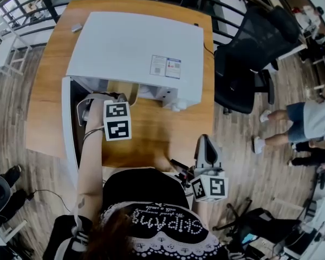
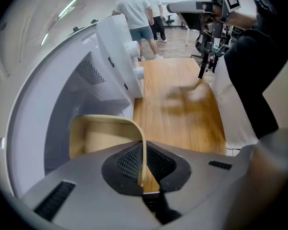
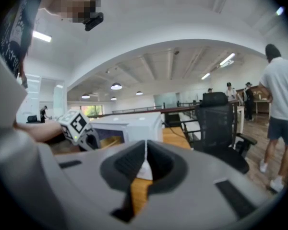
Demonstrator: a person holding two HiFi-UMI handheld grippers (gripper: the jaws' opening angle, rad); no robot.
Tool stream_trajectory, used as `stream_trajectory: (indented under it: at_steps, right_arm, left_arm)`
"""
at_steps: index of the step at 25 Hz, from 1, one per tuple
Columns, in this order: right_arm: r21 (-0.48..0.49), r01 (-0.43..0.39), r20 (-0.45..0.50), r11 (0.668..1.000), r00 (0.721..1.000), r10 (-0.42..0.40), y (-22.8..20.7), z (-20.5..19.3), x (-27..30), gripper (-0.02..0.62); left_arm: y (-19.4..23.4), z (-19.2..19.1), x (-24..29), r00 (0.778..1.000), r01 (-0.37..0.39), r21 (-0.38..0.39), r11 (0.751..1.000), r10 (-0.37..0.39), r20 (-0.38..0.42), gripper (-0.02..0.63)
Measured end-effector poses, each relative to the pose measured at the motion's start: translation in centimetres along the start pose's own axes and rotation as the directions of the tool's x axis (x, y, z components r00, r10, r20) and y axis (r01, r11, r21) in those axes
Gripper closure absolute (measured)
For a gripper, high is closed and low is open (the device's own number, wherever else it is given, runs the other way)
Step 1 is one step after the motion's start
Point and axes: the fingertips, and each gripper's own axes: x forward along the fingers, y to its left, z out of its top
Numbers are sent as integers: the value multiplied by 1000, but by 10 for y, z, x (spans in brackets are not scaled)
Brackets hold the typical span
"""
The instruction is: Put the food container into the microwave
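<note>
The big white microwave (image 1: 135, 47) sits upper middle. The tan food container (image 2: 105, 133) is at its open front, lower left. We think it is light and bendy. Our left gripper (image 2: 143, 174) pinches its rim, and our right gripper (image 3: 145, 164) is closed with nothing in it.

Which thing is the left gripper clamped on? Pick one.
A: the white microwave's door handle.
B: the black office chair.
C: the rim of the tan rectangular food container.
C: the left gripper is shut on the thin wall of the tan rectangular food container, at the white microwave.
</note>
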Motion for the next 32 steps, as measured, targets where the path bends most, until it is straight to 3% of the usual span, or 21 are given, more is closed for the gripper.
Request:
stream_trajectory:
  at_steps: [5, 21, 32]
  right_arm:
    - [2, -7, -12, 1000, 1000, 7, 2, -2, 5, 561]
    - [-3, 21, -70, 1000, 997, -21, 1, -12, 4, 561]
    - [-6, 34, -78, 999, 996, -34, 4, -12, 8, 561]
  left_arm:
    - [18, -3, 6, 1000, -21, -29, 999, 21, 7, 569]
    - [50, -12, 45, 998, -54, 37, 998, 55, -41, 569]
    - [63, -12, 58, 993, -122, 30, 992, 122, -4, 569]
